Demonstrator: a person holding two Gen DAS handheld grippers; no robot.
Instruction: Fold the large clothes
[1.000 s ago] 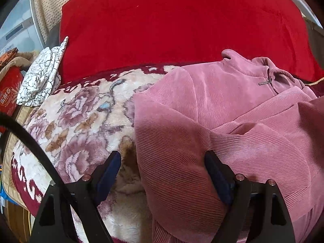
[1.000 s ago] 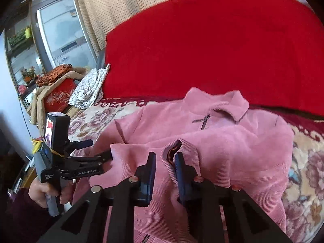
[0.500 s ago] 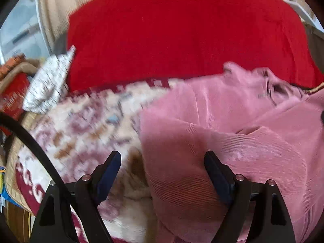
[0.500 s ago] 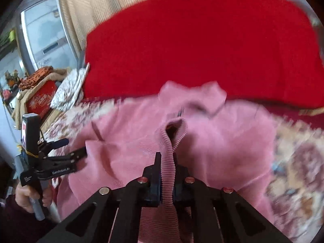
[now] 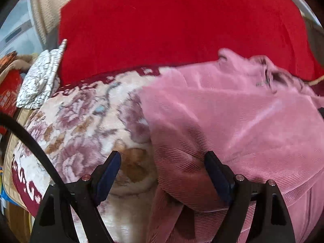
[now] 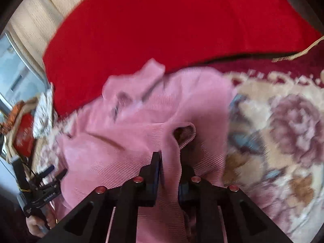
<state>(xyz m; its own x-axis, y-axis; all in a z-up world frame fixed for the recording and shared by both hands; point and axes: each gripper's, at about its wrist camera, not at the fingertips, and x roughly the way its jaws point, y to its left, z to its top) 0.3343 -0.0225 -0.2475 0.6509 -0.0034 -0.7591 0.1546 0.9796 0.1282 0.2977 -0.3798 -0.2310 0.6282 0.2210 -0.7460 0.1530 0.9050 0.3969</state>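
Observation:
A pink corduroy zip-neck sweater [image 5: 232, 109] lies on a floral blanket [image 5: 81, 121]; it also shows in the right wrist view [image 6: 125, 133]. My left gripper [image 5: 162, 162] is open, its jaws wide apart over the sweater's left edge. My right gripper [image 6: 170, 162] is shut on the ribbed sleeve cuff [image 6: 186, 133], which stands up between the jaws. The left gripper also appears in the right wrist view [image 6: 54, 174] at the lower left, held by a hand.
A red cushion [image 5: 172, 20] backs the blanket. A white patterned cloth [image 5: 40, 81] lies at the left, beside a red box [image 5: 8, 89]. The floral blanket [image 6: 283, 131] extends to the right of the sweater.
My right gripper closed on the sleeve cuff and swung it toward the right. The sweater body shifted and blurred. My left gripper stayed open.

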